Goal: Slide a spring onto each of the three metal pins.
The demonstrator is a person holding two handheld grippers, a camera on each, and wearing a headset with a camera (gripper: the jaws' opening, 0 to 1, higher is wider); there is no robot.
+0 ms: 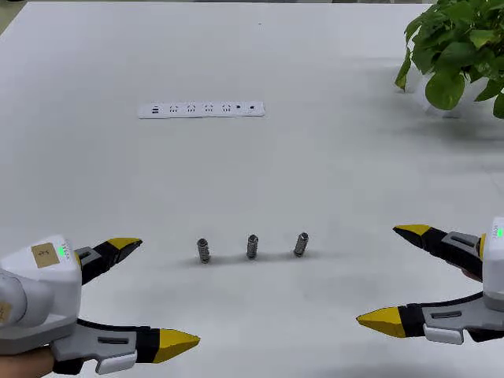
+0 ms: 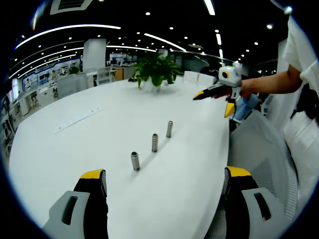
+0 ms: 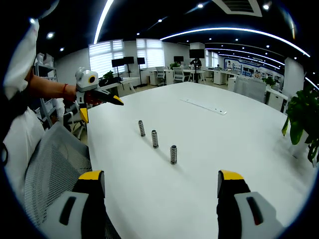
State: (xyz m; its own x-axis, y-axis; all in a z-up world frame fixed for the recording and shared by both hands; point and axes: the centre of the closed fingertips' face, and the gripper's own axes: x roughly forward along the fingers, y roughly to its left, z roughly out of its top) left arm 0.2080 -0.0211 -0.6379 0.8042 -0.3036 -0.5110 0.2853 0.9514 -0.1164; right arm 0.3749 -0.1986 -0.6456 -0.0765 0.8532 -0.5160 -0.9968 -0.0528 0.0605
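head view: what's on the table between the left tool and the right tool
In the head view, three upright pins in a row, each seemingly spring-wrapped, stand between the left tool and the right tool.

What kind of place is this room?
Most likely an open-plan office: a large white table, rows of desks with monitors behind it, long ceiling light strips and a mesh office chair.
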